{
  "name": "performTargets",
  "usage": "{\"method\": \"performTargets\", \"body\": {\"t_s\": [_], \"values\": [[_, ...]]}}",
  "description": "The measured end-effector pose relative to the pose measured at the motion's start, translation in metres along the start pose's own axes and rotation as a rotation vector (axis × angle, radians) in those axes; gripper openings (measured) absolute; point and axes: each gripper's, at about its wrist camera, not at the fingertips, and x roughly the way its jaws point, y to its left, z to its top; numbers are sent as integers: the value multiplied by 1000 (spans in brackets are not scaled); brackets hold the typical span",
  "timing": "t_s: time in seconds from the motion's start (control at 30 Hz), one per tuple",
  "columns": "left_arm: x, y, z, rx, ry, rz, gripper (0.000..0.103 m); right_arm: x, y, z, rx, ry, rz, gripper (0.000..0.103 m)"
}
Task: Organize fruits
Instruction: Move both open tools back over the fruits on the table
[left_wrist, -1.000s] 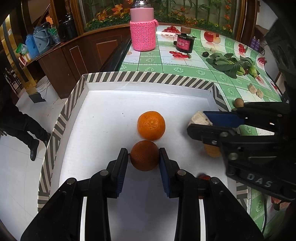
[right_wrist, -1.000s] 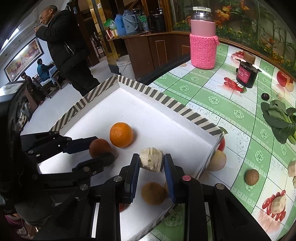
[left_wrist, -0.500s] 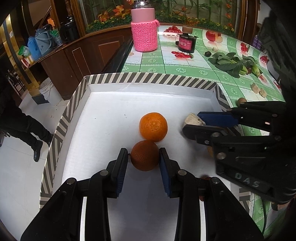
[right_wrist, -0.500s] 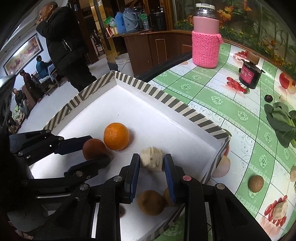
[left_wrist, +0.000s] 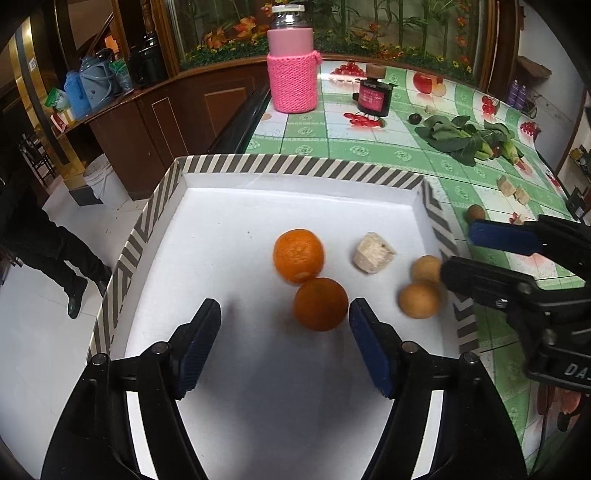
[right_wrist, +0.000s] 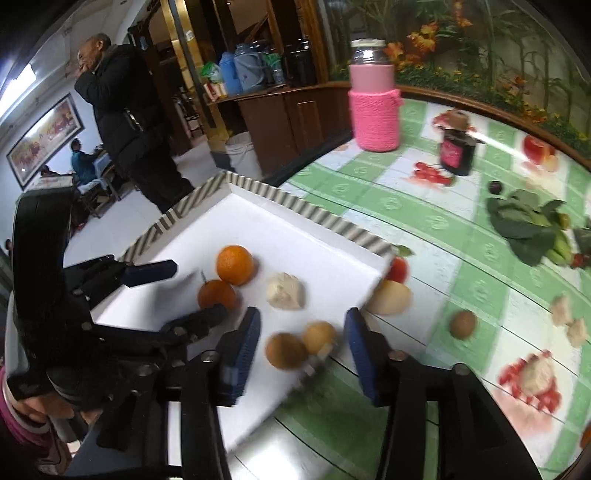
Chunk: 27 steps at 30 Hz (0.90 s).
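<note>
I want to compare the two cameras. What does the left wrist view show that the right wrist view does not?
Only the left wrist view shows the open left tongs from behind, beside the darker orange. Only the right wrist view shows a standing man in black and the open right tongs from behind. Both show the striped tray, the two oranges, the pale chunk, two brown fruits and the pink bottle.

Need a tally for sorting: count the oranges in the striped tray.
2, touching. The bright orange sits mid-tray; the darker orange lies in front, between the open left gripper fingers. None seems hidden.
</note>
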Motion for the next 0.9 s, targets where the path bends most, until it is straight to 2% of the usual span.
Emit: {"method": "performTargets", "body": {"t_s": [0.13, 0.23, 0.37, 0.9], "values": [[-7, -9, 0, 11, -20, 1, 72, -23, -11, -11, 12, -43, 5, 57], [-16, -16, 2, 14, -37, -14, 72, -36, -21, -20, 20, -53, -33, 58], [-24, -31, 3, 31, -52, -36, 72, -47, -42, -35, 69, -42, -64, 66], [-29, -112, 2, 111, -31, -155, 72, -101, -120, -103, 204, -27, -221, 69]]}}
